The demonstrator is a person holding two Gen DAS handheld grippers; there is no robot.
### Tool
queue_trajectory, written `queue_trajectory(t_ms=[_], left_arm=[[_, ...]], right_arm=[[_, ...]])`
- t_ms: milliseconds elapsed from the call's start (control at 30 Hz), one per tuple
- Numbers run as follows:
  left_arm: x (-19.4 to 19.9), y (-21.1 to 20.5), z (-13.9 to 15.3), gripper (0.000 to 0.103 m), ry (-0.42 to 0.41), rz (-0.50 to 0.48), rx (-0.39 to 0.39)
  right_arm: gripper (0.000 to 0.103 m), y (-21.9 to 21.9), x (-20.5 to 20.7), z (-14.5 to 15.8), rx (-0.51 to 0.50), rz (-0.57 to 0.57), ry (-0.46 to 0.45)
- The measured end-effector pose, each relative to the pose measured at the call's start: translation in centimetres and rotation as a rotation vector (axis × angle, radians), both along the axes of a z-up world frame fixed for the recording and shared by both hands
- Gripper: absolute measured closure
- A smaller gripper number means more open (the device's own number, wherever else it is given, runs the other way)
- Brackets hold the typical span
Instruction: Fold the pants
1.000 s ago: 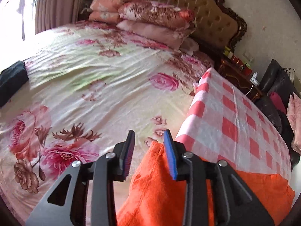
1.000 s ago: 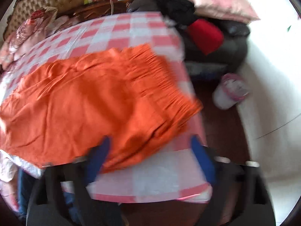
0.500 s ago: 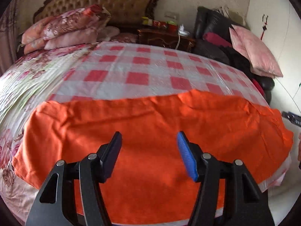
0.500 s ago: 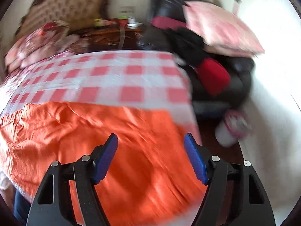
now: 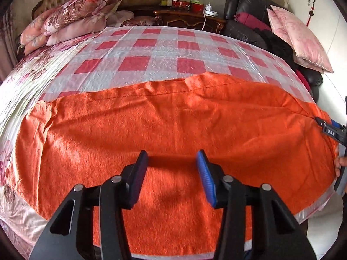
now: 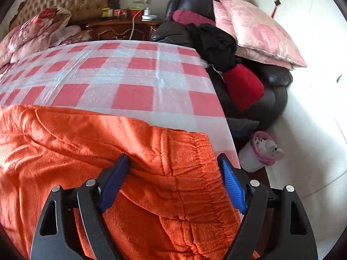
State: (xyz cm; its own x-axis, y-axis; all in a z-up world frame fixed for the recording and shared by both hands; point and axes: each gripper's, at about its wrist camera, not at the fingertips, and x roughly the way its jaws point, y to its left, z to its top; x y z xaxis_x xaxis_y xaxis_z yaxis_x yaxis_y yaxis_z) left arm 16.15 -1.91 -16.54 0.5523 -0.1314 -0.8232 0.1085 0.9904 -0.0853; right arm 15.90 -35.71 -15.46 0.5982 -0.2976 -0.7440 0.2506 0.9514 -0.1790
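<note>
The orange fleece pants (image 5: 164, 125) lie spread flat across the near part of a red-and-white checked cloth (image 5: 151, 49) on the bed. My left gripper (image 5: 172, 162) is open and empty, low over the pants' middle near the front edge. In the right wrist view the pants (image 6: 65, 151) end in a gathered elastic waistband (image 6: 195, 173) at the right. My right gripper (image 6: 173, 162) is open wide, its fingers straddling the waistband area. Its tip also shows at the left wrist view's right edge (image 5: 331, 130).
Floral pillows (image 5: 71, 19) and a tufted headboard stand at the back left. A wooden nightstand (image 6: 123, 28) with small items is behind. A dark leather sofa (image 6: 249, 86) with pink cushions and clothes runs along the right. A pink-lined bin (image 6: 260, 151) stands on the floor.
My left gripper swung from the bed's left side to face the pants and opened wider. My right gripper moved lower and closer over the waistband.
</note>
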Motion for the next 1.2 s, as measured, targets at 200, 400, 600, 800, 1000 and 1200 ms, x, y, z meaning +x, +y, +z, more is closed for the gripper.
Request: queue_trajectory(t_ms=[200,400,600,800,1000,1200], left_arm=[[2.1,1.6,-0.7,0.056,0.034,0.064,0.028],[3.6,4.0,-1.2,0.056,0.053,0.138,0.054],[3.6,5.1,-0.8,0.055,0.05,0.199,0.092],[-0.4,-3.0,2.3,0.055,-0.114,-0.054,0.036],[-4.8,-13.5,1.6,0.055,-0.175,-0.403,0.014],[-7.3,-18.3,-1.6,0.057,-0.115,-0.564,0.045]], right_arm=[[0.018,-0.2,-0.2,-0.1,0.0,-0.022,-0.008],[0.017,-0.3,-0.2,-0.2,0.007,-0.029,-0.007],[0.016,-0.4,-0.2,-0.2,0.017,-0.032,-0.006],[0.015,-1.0,0.1,0.0,0.072,-0.044,0.02],[0.028,1.1,-1.4,5.5,0.231,0.057,-0.041],[0.054,7.8,2.0,3.6,0.298,0.272,0.1]])
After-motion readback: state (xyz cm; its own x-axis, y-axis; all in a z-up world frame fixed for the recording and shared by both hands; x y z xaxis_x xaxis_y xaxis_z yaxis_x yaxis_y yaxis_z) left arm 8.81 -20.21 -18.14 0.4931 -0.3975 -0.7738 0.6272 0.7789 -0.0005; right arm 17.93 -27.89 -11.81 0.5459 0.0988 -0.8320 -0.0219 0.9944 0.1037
